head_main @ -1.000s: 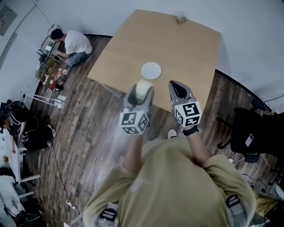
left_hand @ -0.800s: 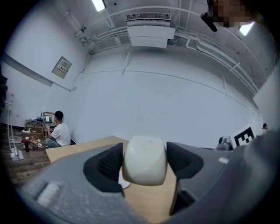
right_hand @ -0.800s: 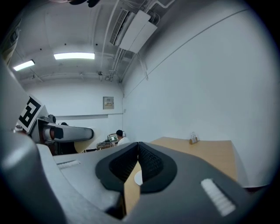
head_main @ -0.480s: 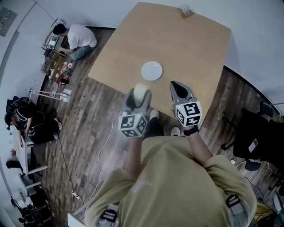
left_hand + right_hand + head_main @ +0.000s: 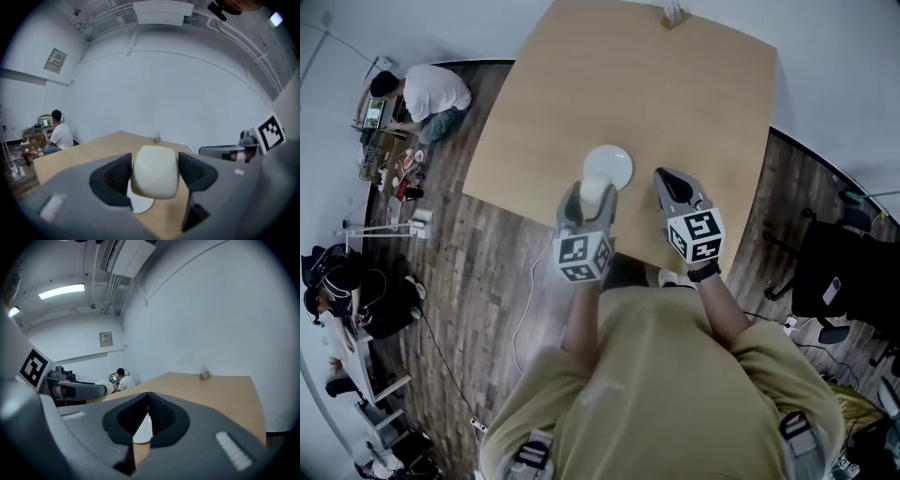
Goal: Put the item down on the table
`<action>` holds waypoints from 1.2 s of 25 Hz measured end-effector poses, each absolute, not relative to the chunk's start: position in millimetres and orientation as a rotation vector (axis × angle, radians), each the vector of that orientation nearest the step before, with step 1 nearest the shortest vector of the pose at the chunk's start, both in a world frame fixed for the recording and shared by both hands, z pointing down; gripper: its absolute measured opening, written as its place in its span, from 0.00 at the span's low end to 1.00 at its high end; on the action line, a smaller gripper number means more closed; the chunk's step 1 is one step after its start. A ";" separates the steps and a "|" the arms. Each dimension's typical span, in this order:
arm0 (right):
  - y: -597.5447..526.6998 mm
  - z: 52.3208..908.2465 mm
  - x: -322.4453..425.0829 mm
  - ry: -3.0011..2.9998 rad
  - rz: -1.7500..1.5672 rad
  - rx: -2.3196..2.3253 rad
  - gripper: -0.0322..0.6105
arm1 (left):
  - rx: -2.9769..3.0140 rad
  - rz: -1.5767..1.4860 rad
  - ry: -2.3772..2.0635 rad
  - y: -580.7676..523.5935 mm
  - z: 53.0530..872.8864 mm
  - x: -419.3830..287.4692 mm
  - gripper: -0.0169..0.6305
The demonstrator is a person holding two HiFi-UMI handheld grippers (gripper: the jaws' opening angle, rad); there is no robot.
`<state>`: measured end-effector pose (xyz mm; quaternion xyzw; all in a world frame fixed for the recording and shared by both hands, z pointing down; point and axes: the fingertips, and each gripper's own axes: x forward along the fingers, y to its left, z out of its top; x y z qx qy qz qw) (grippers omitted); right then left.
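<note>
Cream item [image 5: 154,171] sits clamped in left tongs [image 5: 592,197] held over the plate [image 5: 615,161], right tongs [image 5: 148,405] pinched together alongside

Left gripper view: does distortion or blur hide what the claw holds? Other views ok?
Left gripper view: heavy fisheye, dark corners, foreground soft, yet the cream rounded block reads clearly between the jaws of the left claw. Right gripper view: same fisheye; bright ceiling strip light, no glare on the shut right claw. Head view: light wooden table edges bowed, lighting even.
</note>
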<state>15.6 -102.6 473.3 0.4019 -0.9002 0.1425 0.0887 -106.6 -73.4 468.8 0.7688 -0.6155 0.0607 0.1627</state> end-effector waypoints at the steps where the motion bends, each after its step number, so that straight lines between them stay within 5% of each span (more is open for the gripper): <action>1: -111.2 477.0 12.7 -2.667 0.432 1.201 0.06 | 2.192 0.184 -1.743 -84.3 474.1 -108.5 0.51; 30: -195.2 592.9 -36.6 -2.401 0.665 1.191 0.06 | 2.050 0.690 -1.452 -209.9 703.7 -125.7 0.51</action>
